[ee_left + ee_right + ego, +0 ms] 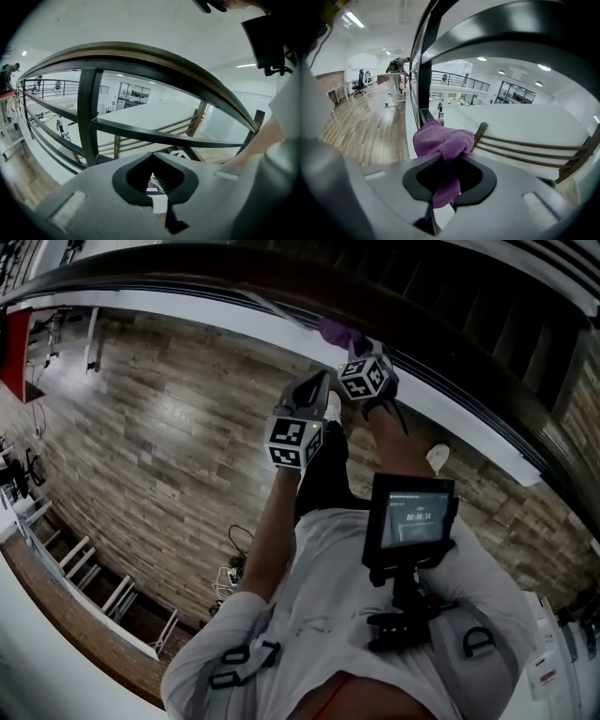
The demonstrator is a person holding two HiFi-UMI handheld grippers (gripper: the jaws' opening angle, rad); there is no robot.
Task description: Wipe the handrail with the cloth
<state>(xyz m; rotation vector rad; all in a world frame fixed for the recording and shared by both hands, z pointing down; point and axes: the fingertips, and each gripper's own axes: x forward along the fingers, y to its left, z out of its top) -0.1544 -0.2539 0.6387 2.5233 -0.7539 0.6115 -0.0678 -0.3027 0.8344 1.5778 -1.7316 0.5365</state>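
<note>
The dark wooden handrail (187, 282) arcs across the top of the head view, over black metal bars. My right gripper (351, 343) is shut on a purple cloth (336, 332), which sits bunched just below the rail. In the right gripper view the cloth (443, 139) spills out of the jaws of the right gripper (449, 161), and the handrail (511, 33) passes close overhead. My left gripper (322, 382) hangs beside and slightly below the right one, jaws shut with nothing in them. The left gripper (153, 174) faces the railing, with the handrail (140, 50) curving above.
A white ledge (234, 329) runs under the railing beside the wood plank floor (159, 437). A small screen (411, 519) is mounted on the person's chest. White racks (56, 540) stand at the left. A distant person (396, 65) and chairs are down the walkway.
</note>
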